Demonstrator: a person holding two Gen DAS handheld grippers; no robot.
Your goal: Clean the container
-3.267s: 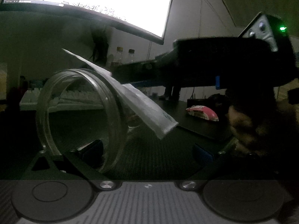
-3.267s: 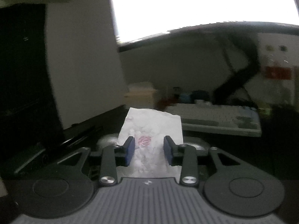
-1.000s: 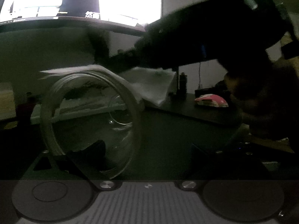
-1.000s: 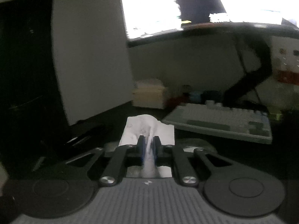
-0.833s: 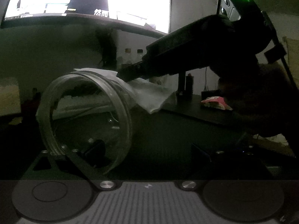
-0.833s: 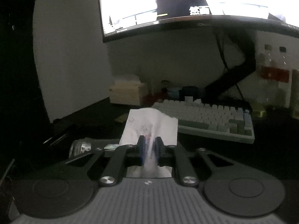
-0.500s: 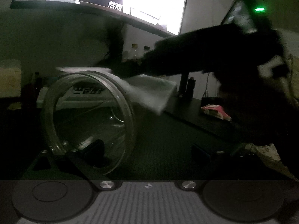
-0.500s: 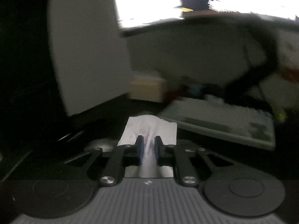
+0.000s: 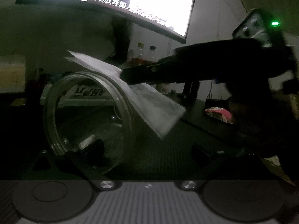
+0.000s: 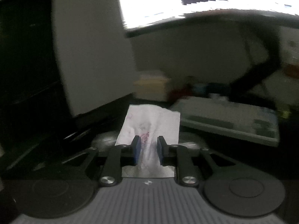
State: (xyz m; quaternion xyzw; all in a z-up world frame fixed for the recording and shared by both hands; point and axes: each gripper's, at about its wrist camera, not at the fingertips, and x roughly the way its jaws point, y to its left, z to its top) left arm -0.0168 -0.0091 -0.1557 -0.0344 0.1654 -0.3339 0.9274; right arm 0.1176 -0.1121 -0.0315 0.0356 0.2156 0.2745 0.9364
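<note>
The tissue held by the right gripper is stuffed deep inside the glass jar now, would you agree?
Not quite: in the left wrist view the tissue in the right gripper lies across the outside of the glass jar near its rim, not deep inside.

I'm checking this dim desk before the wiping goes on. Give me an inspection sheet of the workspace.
Surface: dark desk, poorly lit.
Job's things: clear glass jar on its side, mouth toward the left camera; white tissue lies against the jar's upper rim.
Clutter: pink-and-white object at the right; two small bottles behind; keyboard; pale box.
Grippers: left gripper wide open, one finger seen through the jar; right gripper has the tissue between slightly parted fingers, grip uncertain.
Cables: thin wire on the wall at the right.
Surroundings: bright monitor overhead on a dark stand.
</note>
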